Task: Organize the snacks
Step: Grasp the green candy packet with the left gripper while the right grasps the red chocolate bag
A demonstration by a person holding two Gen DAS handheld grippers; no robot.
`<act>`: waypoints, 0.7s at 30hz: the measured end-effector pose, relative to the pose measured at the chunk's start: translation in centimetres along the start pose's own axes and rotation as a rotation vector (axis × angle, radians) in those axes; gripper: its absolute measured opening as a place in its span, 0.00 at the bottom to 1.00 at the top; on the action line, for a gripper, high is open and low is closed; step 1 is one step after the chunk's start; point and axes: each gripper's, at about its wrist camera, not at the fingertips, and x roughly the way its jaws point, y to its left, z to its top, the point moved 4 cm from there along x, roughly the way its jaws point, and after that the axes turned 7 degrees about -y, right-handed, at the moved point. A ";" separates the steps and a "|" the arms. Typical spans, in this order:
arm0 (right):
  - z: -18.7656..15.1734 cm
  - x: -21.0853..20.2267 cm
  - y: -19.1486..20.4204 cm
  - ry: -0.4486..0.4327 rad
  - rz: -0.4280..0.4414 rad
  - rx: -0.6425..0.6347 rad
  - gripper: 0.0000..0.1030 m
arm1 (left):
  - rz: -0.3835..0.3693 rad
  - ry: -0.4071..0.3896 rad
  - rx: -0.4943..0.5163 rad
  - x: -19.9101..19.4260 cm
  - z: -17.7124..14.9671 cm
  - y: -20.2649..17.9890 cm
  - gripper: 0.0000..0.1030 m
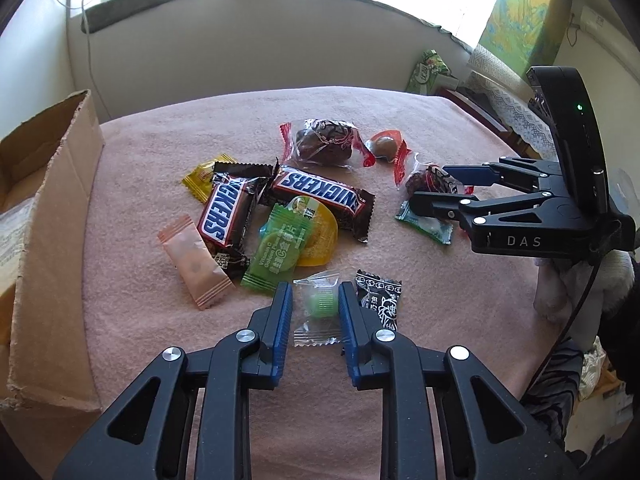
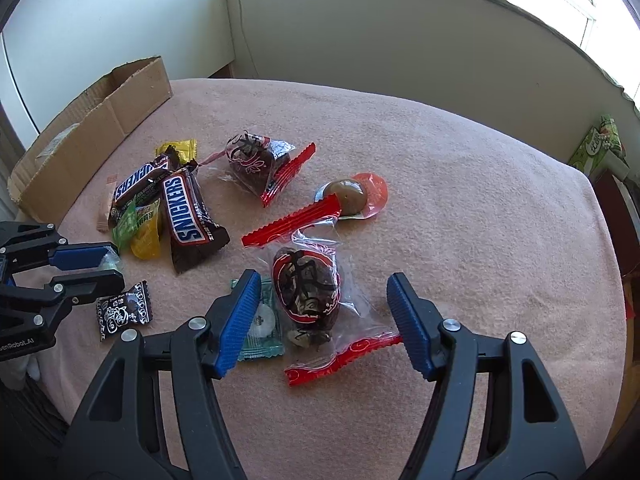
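Left gripper (image 1: 316,300) clamped on a clear-wrapped green candy (image 1: 320,304), blue pads pressing its wrapper from both sides; candy lies on the pink-covered bench (image 1: 440,300), just beside a black-wrapped candy (image 1: 378,300). Right gripper (image 2: 320,304) jaws apart, straddling a clear packet with red ends holding a dark dried fruit (image 2: 308,292); pads not touching it. A teal-wrapped sweet (image 2: 260,324) lies partly under the near pad. Two Snickers bars (image 1: 280,200) sit mid-bench in a loose pile with a green sachet (image 1: 276,252), a yellow jelly cup (image 1: 320,240), a peach sachet (image 1: 196,264) and a yellow candy (image 1: 204,178). Open cardboard box (image 1: 52,220) stands at the bench's left edge.
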 end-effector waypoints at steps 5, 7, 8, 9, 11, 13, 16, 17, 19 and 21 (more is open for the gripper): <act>0.0 0.4 -0.2 0.007 0.005 0.013 0.49 | 0.002 0.000 0.004 0.2 0.0 0.0 0.19; 0.1 0.4 -0.2 0.005 0.010 0.018 0.45 | 0.002 -0.001 0.004 0.3 0.0 0.0 0.19; 0.1 0.4 -0.2 0.006 0.010 0.018 0.44 | 0.002 -0.001 0.001 0.2 0.0 0.0 0.19; 0.1 0.4 -0.1 0.005 0.010 0.017 0.44 | 0.001 -0.002 0.000 0.2 0.0 0.0 0.19; 0.2 0.3 -0.1 0.003 0.011 0.020 0.40 | -0.002 -0.004 -0.003 0.1 0.0 0.1 0.18; 0.1 -0.1 -0.2 -0.003 0.013 0.028 0.39 | -0.003 -0.008 -0.005 0.0 0.0 0.1 0.18; 0.1 -0.5 -0.4 -0.008 0.016 0.038 0.36 | -0.004 -0.017 -0.007 -0.2 0.0 0.1 0.18; 0.0 -0.7 -0.5 -0.009 0.014 0.041 0.36 | -0.005 -0.020 -0.008 -0.3 0.1 0.1 0.18; 0.1 -1.0 -0.5 -0.013 0.013 0.047 0.36 | -0.008 -0.026 -0.010 -0.6 0.1 0.1 0.18; 0.1 -1.4 -0.6 -0.020 0.010 0.051 0.36 | -0.007 -0.032 -0.015 -0.8 0.2 0.3 0.18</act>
